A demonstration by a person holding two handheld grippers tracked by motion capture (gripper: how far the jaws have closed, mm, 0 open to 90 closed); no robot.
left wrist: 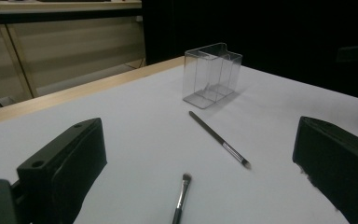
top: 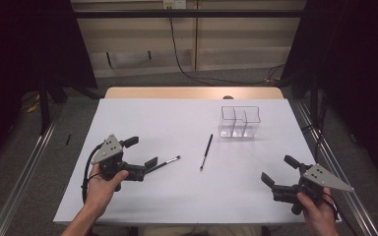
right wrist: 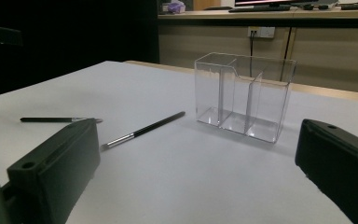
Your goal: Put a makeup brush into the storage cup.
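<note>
Two slim black makeup brushes lie on the white table (top: 152, 113). The shorter brush (top: 167, 162) (left wrist: 182, 196) (right wrist: 58, 120) lies with its handle end just in front of my left gripper (top: 141, 152) (left wrist: 196, 154), which is open and holds nothing. The longer brush (top: 206, 152) (left wrist: 219, 139) (right wrist: 144, 130) lies near the table's middle. A clear plastic organizer (top: 239, 122) (left wrist: 211, 74) (right wrist: 242, 95) with several compartments stands upright and empty at the back right. My right gripper (top: 279, 170) (right wrist: 198, 142) hovers open near the front right, pointed toward the organizer.
A wooden strip (top: 192, 92) borders the table's far edge. Metal rails (top: 24, 167) run along both sides on the floor. A black cable (top: 182, 64) hangs down the back wall. Dark curtains stand left and right.
</note>
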